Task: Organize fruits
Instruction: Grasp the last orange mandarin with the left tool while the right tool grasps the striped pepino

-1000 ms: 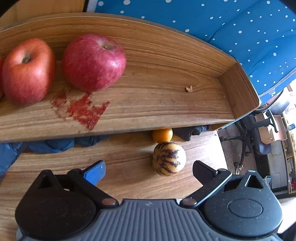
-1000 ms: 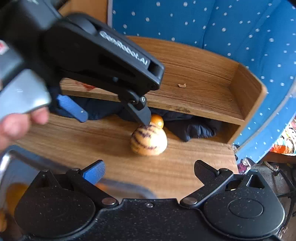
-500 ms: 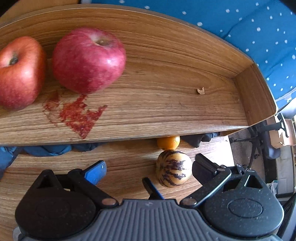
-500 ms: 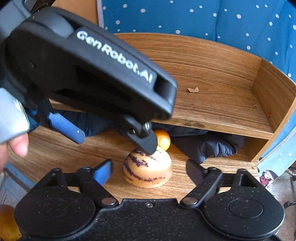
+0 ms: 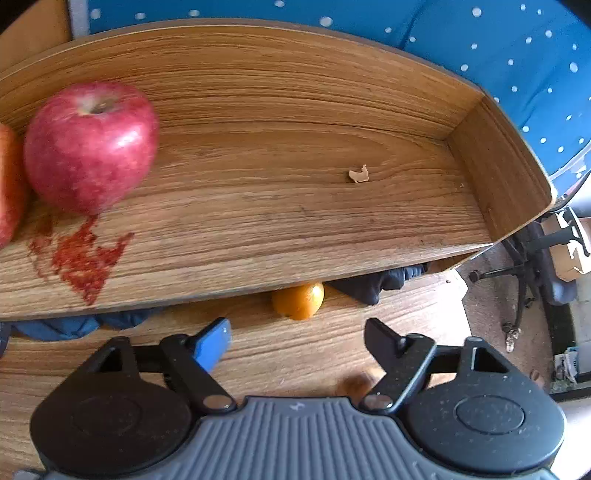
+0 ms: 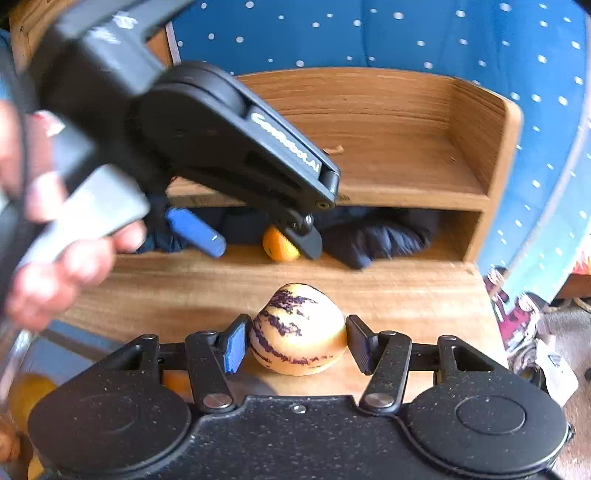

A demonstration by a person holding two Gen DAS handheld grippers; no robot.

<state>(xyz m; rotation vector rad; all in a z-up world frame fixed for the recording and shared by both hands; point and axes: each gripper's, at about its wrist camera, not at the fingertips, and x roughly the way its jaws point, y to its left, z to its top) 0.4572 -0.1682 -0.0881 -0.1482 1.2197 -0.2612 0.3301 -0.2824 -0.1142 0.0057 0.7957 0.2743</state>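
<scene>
Striped melon (image 6: pixel 298 330) no longer shows between the left gripper (image 5: pixel 297 341) in its own view; those jaws gape empty toward the orange (image 5: pixel 298 300) under the shelf's (image 5: pixel 258 206) front edge; right view: right gripper (image 6: pixel 295 345) now brackets the melon on the desk (image 6: pixel 184 288), pads just beside it, grip not yet certain.

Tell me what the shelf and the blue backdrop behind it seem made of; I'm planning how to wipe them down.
The shelf looks like wood or wood-grain laminate, smooth and matte: continuous brown grain lines run along its floor and walls; which of the two is unclear. The blue backdrop looks like soft printed fabric, matte, with white dots and gentle folds.
</scene>
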